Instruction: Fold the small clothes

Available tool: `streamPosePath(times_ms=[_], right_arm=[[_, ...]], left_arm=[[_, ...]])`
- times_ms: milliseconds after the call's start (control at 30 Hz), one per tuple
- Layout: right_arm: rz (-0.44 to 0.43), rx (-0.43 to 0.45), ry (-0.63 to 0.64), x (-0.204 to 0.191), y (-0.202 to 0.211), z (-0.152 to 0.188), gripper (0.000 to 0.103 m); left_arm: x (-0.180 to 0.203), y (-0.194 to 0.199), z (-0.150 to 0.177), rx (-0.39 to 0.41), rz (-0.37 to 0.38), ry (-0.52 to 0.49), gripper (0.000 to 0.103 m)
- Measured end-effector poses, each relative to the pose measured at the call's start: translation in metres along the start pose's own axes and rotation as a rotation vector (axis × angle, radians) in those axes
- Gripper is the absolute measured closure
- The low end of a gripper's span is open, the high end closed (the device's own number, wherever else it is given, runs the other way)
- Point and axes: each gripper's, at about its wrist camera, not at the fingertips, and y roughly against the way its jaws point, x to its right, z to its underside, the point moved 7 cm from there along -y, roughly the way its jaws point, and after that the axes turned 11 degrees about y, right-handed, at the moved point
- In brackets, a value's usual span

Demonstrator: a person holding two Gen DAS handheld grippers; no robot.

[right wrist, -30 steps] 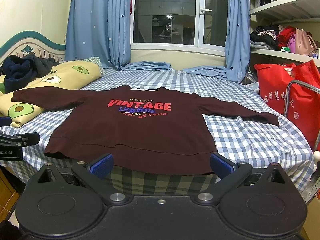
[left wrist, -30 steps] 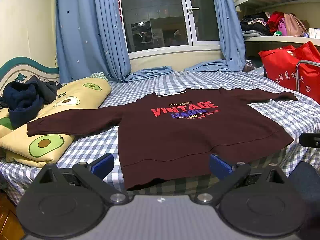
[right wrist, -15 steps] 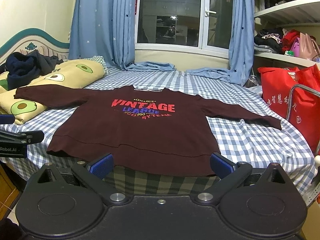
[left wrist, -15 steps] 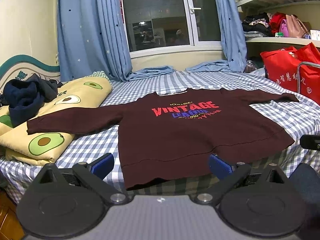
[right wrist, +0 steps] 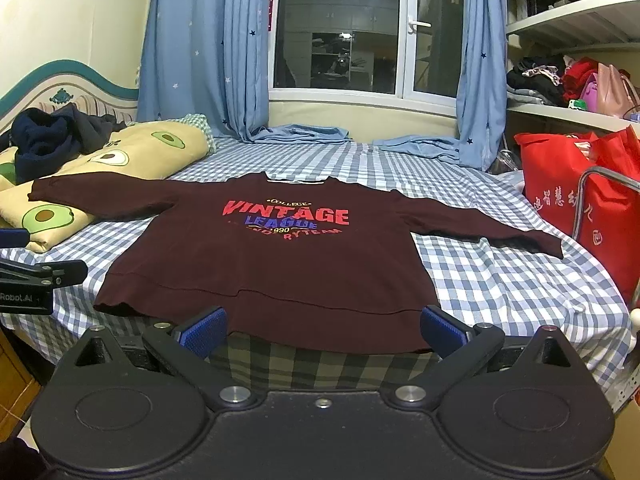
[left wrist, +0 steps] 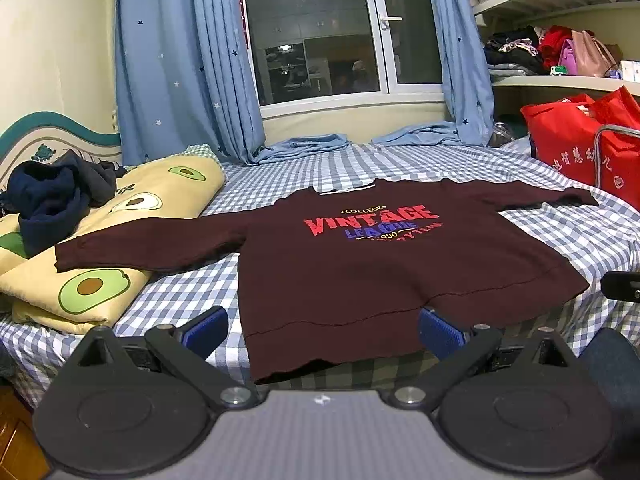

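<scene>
A dark maroon sweatshirt (left wrist: 360, 268) printed "VINTAGE LEAGUE" lies flat, front up, on the blue checked bed (left wrist: 400, 164), both sleeves spread out; it also shows in the right wrist view (right wrist: 280, 264). Its hem hangs slightly over the bed's front edge. Its left sleeve rests on an avocado-print quilt (left wrist: 120, 216). My left gripper (left wrist: 322, 330) is open and empty just before the hem's left part. My right gripper (right wrist: 322, 330) is open and empty just before the hem's right part. Neither touches the cloth.
A pile of dark navy clothes (left wrist: 48, 200) sits on the quilt at the left. A red bag (right wrist: 580, 200) with a metal frame stands at the right of the bed. Blue curtains (right wrist: 200, 48) and a window are behind. Shelves with clothes are at the right.
Both grippers have drifted slightly, the right one a little lower and nearer the hem. The sweatshirt has not moved.
</scene>
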Motion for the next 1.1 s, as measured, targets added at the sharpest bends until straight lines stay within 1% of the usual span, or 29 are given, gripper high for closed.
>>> streamPosePath(times_ms=[500, 1100], right_arm=[[0.003, 0.003, 0.0, -0.0016, 0.0014, 0.0002, 0.001], [-0.002, 0.001, -0.009, -0.0009, 0.0008, 0.0014, 0.001]], left_arm=[[-0.0048, -0.001, -0.0003, 0.001, -0.009, 0.006, 0.0], [-0.0017, 0.0005, 0.0006, -0.004, 0.0, 0.0, 0.0]])
